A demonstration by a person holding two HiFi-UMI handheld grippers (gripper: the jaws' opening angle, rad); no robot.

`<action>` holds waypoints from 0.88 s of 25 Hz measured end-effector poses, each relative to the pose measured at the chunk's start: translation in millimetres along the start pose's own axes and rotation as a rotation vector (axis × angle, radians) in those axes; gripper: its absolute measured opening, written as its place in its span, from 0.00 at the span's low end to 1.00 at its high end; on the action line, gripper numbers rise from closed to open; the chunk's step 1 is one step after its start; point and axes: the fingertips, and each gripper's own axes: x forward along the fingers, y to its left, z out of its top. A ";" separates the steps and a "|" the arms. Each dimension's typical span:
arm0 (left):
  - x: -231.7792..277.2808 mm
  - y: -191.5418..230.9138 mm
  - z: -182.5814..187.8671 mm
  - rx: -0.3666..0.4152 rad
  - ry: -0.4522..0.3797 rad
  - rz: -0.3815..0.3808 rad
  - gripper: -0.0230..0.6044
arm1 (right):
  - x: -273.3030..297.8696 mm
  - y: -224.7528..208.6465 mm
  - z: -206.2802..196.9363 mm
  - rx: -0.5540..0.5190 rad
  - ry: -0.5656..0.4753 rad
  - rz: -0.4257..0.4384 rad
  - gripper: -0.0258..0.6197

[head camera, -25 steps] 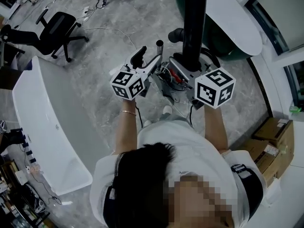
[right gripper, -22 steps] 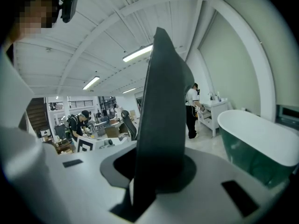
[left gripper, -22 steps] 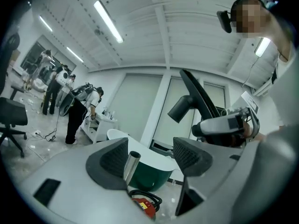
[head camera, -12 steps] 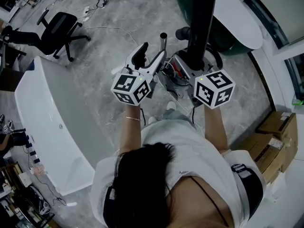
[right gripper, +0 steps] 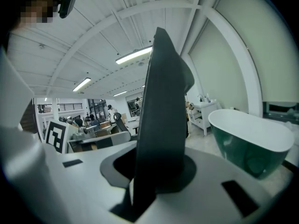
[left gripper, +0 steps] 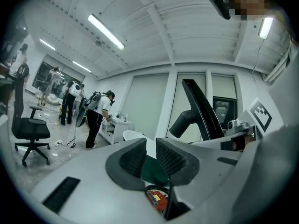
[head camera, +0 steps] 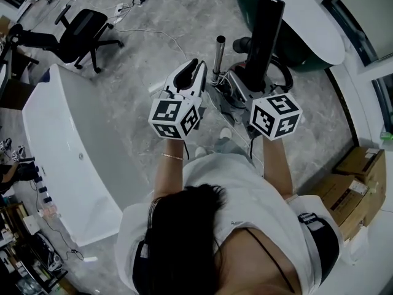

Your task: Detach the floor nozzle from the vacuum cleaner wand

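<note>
Two tools, one load: the floor nozzle [head camera: 265, 35] stands almost upright beside the wand [head camera: 217, 57].
Our right tool [right gripper: 159, 171] pinches its lower end; stiff, light plastic, we judge (slick, so grip the flat faces). Our left tool [left gripper: 150, 155] has just been closing, empty, jaws a slit apart.

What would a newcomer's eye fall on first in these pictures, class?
The tall black floor nozzle, clamped upright in the right gripper, stands at the top centre of the head view. Beside it the left gripper, whose jaws have just been closing on nothing, hovers near a metal wand. A green bathtub stands behind.
</note>
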 end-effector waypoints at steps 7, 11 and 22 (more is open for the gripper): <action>-17.1 0.0 -15.1 0.005 0.055 0.058 0.06 | -3.0 6.1 -9.8 -0.046 -0.026 -0.067 0.17; -26.0 -7.3 -18.0 0.007 0.062 0.047 0.04 | -6.3 11.4 -11.3 -0.059 -0.041 -0.086 0.17; -41.3 -17.2 -22.5 0.016 0.090 0.041 0.04 | -10.9 26.0 -22.5 -0.132 -0.084 -0.160 0.18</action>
